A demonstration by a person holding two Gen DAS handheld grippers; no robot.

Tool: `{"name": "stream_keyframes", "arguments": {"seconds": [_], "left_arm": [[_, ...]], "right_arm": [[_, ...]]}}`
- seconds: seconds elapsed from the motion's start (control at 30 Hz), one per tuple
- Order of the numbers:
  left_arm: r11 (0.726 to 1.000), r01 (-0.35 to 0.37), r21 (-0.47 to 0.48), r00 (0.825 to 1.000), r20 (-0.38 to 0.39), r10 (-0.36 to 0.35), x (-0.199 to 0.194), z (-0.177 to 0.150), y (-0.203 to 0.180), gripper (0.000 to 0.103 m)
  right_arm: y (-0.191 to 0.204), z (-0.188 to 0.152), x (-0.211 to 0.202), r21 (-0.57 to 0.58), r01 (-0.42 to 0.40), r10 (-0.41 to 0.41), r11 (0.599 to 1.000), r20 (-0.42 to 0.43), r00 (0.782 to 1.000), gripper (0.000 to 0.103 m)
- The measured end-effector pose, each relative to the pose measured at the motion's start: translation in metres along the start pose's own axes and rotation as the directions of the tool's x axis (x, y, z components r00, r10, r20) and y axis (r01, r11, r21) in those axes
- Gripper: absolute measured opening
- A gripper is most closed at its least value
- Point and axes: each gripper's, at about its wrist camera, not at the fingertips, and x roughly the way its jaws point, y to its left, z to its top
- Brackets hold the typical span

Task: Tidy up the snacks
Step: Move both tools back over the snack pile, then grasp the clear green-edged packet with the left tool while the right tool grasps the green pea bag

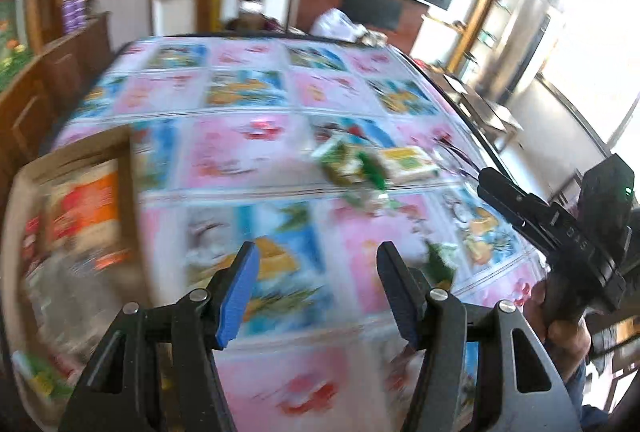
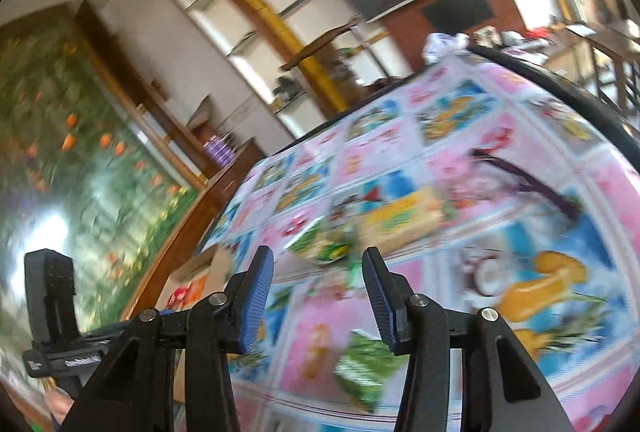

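On the bench (image 1: 248, 156), under its flowered cloth, we find the snacks still loose: a yellow packet (image 1: 408, 162) at about one o'clock from our left gripper (image 1: 316, 288), a green-and-white packet (image 1: 348, 162) touching its left edge, and a smaller green packet (image 1: 440, 262) just beside the left gripper's right finger. From the right wrist view the small green packet (image 2: 366, 364) lies low between the fingers of our right gripper (image 2: 318, 296), at about six o'clock, while the yellow packet (image 2: 400, 218) sits farther ahead at twelve to one o'clock.

Both grippers are partly open and hold nothing; cloth shows through each gap. Both views are smeared with blur, so labels and exact edges are beyond us.

At nine o'clock from the left gripper stands a cardboard box (image 1: 72, 160) with orange and red packets (image 1: 86, 212) already inside, well apart from the loose pile. We judge this to be the collecting place.

To do the step well, we should settle the hands first, then take the nearest packet, the small green one, with the right gripper, closing on its flat body and not a loose corner. The left gripper should stay clear of the box's open top. Foil may slip or crumple, so we would squeeze gently.
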Motion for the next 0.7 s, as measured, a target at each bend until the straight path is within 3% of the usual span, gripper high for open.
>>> {"name": "stream_keyframes", "arguments": {"seconds": [0.1, 0.23, 0.5, 0.57, 0.6, 0.63, 0.7], "left_arm": [[1.0, 0.011, 0.028, 0.999, -0.052, -0.01, 0.038, 0.012, -0.025, 0.051], [0.998, 0.022, 0.052, 0.991, -0.131, -0.015, 0.08, 0.02, -0.042, 0.05], [0.998, -0.015, 0.062, 0.989, -0.147, 0.024, 0.131, 0.025, -0.06, 0.048], [0.997, -0.024, 0.078, 0.992, -0.122, 0.033, 0.132, 0.024, -0.062, 0.036], [0.994, -0.041, 0.1, 0.993, -0.109, 0.052, 0.132, 0.022, -0.064, 0.021], [0.993, -0.044, 0.106, 0.993, -0.104, 0.055, 0.133, 0.023, -0.063, 0.015], [0.996, -0.023, 0.081, 0.995, -0.099, 0.031, 0.132, 0.023, -0.058, 0.014]], "right_arm": [[-0.006, 0.002, -0.005, 0.028, 0.007, -0.007, 1.0, 0.006, 1.0, 0.05], [-0.007, 0.002, -0.009, 0.027, -0.002, 0.002, 1.0, 0.011, 1.0, 0.051], [-0.008, -0.001, -0.011, 0.03, -0.026, 0.025, 0.999, 0.005, 1.0, 0.052], [-0.008, -0.001, -0.01, 0.032, -0.024, 0.024, 0.999, -0.001, 1.0, 0.052], [-0.008, -0.001, -0.01, 0.033, -0.023, 0.023, 0.999, -0.002, 1.0, 0.052], [-0.009, -0.001, -0.01, 0.034, -0.02, 0.02, 0.999, -0.004, 1.0, 0.052], [-0.008, -0.002, -0.008, 0.033, -0.014, 0.014, 0.999, -0.012, 1.0, 0.052]]}}
